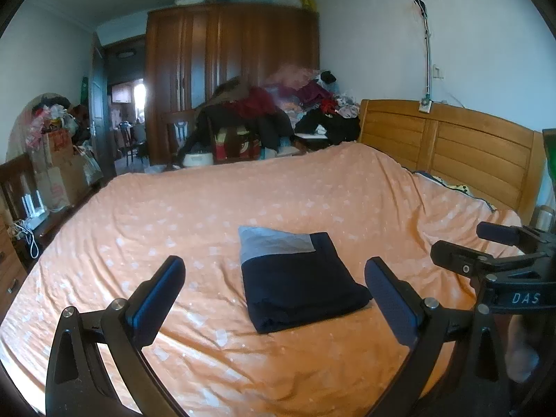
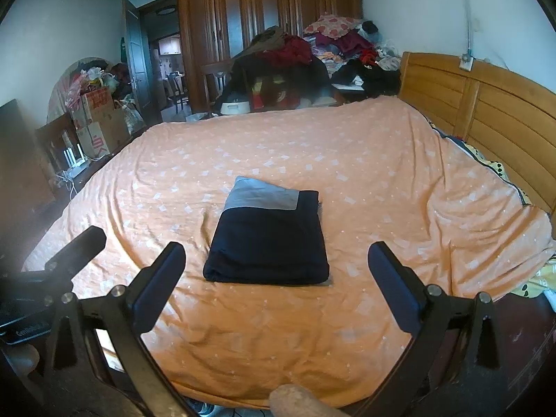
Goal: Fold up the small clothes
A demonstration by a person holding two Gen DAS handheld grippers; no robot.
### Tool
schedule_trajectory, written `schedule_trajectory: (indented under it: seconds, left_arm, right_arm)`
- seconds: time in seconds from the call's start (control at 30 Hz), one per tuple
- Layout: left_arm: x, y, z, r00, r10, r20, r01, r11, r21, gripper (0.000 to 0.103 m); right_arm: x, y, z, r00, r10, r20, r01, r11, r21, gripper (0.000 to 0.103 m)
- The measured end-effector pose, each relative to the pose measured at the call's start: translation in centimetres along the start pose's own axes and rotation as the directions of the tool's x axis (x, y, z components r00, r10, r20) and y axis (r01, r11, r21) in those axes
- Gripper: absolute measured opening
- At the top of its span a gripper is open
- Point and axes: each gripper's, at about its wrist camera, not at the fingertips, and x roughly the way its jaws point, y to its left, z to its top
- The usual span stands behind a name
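Though folded, garment (image 2: pixel 267 239) beyond spread jaws

folded navy-grey garment (image 2: pixel 267 239) flat on orange bedspread (image 2: pixel 365 187) | right hand-held gripper (image 2: pixel 276 264) spread, empty

A dark navy garment (image 2: pixel 267 239) with a grey band lies folded into a neat rectangle, flat at mid-frame on the orange bedspread (image 2: pixel 365 180) before me.

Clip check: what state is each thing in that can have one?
Navy-and-grey garment: folded into a flat rectangle, lying on the bed.
Orange patterned bedspread: spread out, wrinkled.
Left gripper: jaws open, empty.
Right gripper: jaws open, empty.
Dark room door: open.
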Motion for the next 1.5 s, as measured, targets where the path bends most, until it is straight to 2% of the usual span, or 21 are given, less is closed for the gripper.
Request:
schedule_trajectory:
  seconds: [1.5]
  left_arm:
    - [1.2,0.6,-0.7,0.999,-0.013,-0.029,0.013,1.0,-0.014,0.103]
  right_arm:
    - [1.4,0.4,-0.4,0.999,-0.019,-0.027,0.018,0.999,-0.03,0.103]
